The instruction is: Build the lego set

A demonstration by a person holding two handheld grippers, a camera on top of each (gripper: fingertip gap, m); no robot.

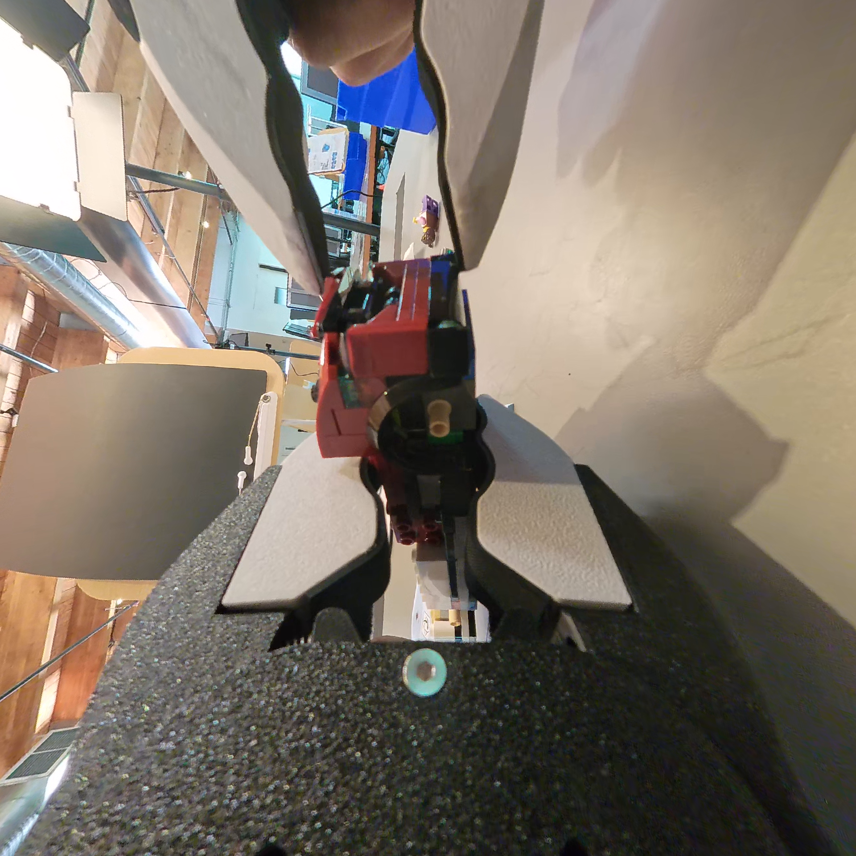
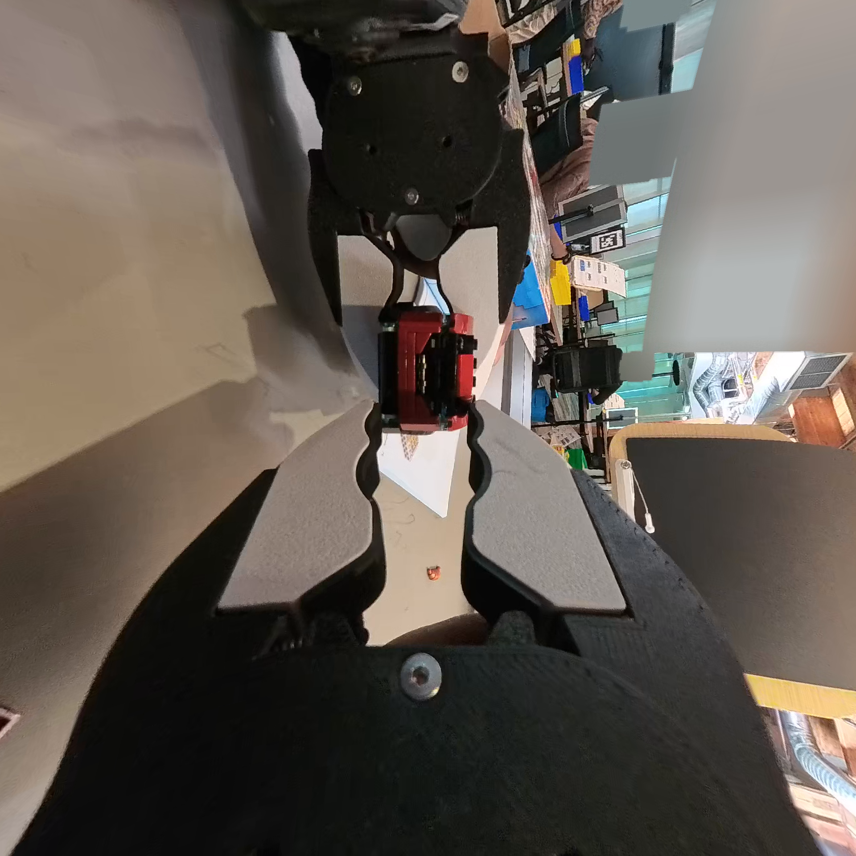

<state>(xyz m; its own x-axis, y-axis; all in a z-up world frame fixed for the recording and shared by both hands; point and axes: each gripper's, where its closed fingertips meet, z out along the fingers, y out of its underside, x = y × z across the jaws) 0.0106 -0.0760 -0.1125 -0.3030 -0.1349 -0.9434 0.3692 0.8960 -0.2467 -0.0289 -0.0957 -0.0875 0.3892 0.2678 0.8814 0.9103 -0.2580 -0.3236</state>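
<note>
A red and black toy brick car (image 1: 389, 352) hangs in the air above a pale table (image 1: 602, 278), gripped at both ends. My left gripper (image 1: 417, 440) is shut on its near end, where a black wheel with a tan axle pin (image 1: 440, 417) sits between the pads. My right gripper (image 1: 391, 278) reaches in from the top of the left wrist view, its fingertips against the car's far end. In the right wrist view the car (image 2: 417, 366) sits between my right gripper's (image 2: 424, 412) tips. The left gripper (image 2: 419, 310) clamps the opposite end.
A small purple and pink toy figure (image 1: 428, 217) stands farther off on the table. A white paper sheet (image 2: 426, 477) and a tiny orange piece (image 2: 433, 573) lie on the table below the car. Blue bins (image 1: 384, 102) and shelves stand beyond the table edge. About 5 cm separates my left fingertips from my right.
</note>
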